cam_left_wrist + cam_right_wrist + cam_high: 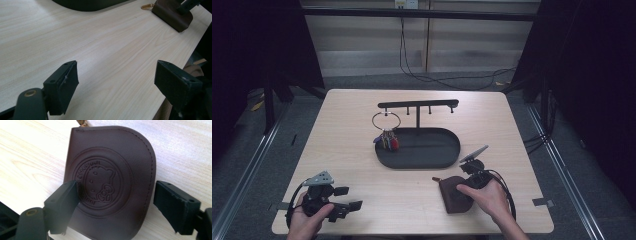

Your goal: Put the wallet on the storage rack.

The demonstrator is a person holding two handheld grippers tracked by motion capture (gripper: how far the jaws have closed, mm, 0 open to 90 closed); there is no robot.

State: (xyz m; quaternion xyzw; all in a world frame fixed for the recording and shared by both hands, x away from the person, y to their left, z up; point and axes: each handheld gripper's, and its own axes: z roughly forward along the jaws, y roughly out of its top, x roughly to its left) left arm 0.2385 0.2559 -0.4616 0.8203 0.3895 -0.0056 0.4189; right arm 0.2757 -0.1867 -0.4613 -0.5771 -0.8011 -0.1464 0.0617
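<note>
Black cables (422, 75) on grey floor (557, 165) beyond the table (352, 150).

Wooden table (362, 150), grey floor (242, 165)

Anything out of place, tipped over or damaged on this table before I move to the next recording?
Nothing stands out. The key stand is upright in its black tray, with the key ring hanging from a peg. The brown leather pouch lies flat and intact on the table, between the open jaws of the right gripper.
</note>
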